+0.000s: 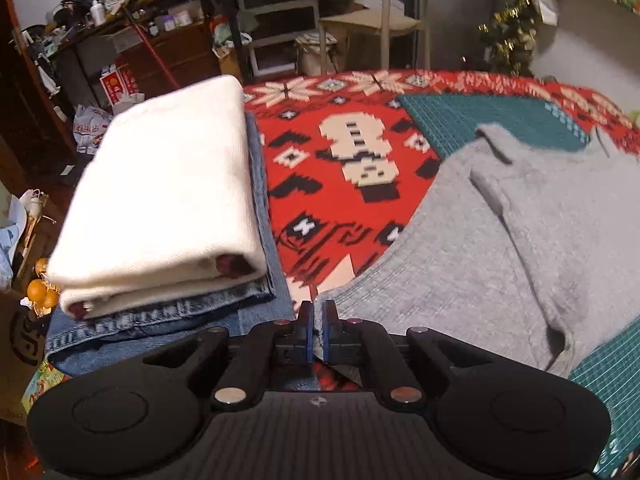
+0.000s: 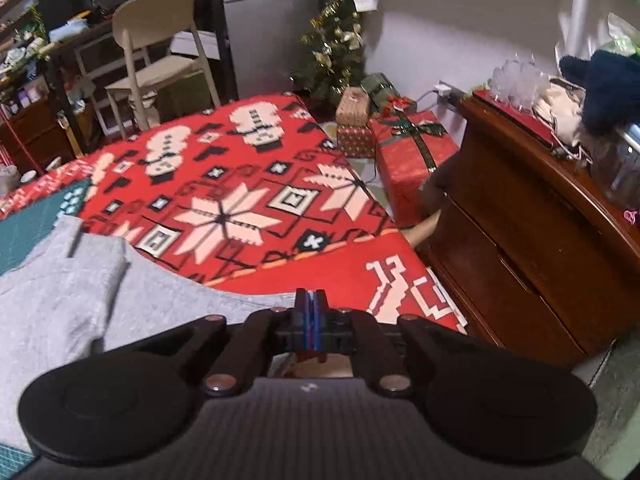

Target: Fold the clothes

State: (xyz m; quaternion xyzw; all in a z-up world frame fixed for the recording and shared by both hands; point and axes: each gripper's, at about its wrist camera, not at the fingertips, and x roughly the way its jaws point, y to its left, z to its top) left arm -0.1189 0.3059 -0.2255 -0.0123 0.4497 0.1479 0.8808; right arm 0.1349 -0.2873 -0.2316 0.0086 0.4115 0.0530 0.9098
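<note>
Far left: folded cream knit [image 1: 160, 196], soft and thick, stacked on folded blue denim [image 1: 168, 320]. Centre: red patterned blanket [image 1: 340, 152] with pixelated snowflake motifs, covering the worktop. Right of centre: grey sweatshirt [image 1: 480, 240], fleecy, spread flat, one sleeve folded across the body. Left tool [image 1: 318, 312] clenched on the sweatshirt's near hem corner, blue pads nearly together. Right tool [image 2: 311, 300] clenched at the hem's other end, pads pressed together on the cloth edge.
</note>
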